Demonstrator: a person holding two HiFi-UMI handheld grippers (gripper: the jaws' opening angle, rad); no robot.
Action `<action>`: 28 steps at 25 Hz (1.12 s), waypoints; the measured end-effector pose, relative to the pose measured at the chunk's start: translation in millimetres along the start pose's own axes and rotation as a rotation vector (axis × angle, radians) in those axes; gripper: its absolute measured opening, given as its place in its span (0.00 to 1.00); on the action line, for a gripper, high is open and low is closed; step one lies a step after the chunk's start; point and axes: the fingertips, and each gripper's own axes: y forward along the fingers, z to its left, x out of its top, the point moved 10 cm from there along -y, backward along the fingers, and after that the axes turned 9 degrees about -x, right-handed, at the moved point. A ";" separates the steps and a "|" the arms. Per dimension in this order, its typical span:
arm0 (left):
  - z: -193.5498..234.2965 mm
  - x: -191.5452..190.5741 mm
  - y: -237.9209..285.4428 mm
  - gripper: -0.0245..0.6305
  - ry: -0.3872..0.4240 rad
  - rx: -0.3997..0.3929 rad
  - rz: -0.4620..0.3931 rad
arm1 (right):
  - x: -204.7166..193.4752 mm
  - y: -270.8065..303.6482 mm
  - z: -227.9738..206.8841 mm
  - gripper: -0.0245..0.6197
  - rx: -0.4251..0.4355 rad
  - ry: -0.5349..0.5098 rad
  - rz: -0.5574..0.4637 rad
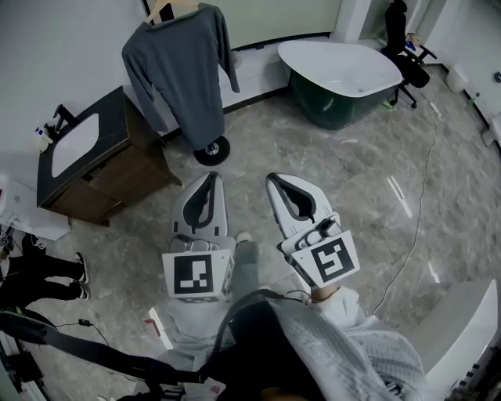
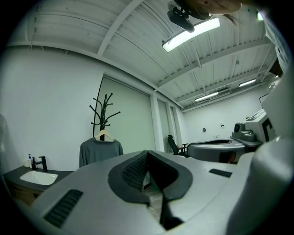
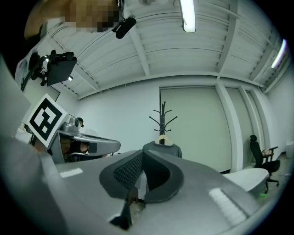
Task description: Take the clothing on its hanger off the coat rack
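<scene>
A grey long-sleeved top (image 1: 184,70) hangs on a wooden hanger (image 1: 164,9) on the black coat rack, whose round base (image 1: 211,150) stands on the marble floor. My left gripper (image 1: 210,176) and right gripper (image 1: 272,178) are side by side, well short of the top, both shut and empty. In the left gripper view the top (image 2: 98,153) hangs far off, left of the shut tips (image 2: 148,152). The right gripper view has the top (image 3: 163,148) and the rack (image 3: 163,119) just beyond its shut tips (image 3: 142,153).
A dark vanity with a white sink (image 1: 86,157) stands left of the rack. A bathtub (image 1: 340,70) and an office chair (image 1: 403,39) are at the back right. A cable (image 1: 415,235) trails across the floor. A person's legs (image 1: 47,274) show at the left edge.
</scene>
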 end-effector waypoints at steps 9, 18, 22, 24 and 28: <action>102.1 -0.3 123.7 0.04 0.051 -0.018 -0.015 | -10.5 156.8 -51.8 0.04 0.018 -0.007 -0.046; 184.3 -12.2 223.5 0.04 0.033 0.011 -0.018 | -36.0 275.1 -93.1 0.04 0.021 -0.004 -0.028; 208.4 -23.8 271.8 0.04 0.032 0.036 -0.002 | -53.4 324.7 -125.6 0.04 0.033 -0.002 -0.013; 221.2 -27.2 299.5 0.04 0.037 0.057 0.003 | -58.1 354.5 -146.2 0.04 0.046 -0.002 -0.023; 250.4 -30.2 355.1 0.04 0.057 0.141 0.001 | -61.8 422.8 -186.9 0.04 0.126 -0.018 -0.060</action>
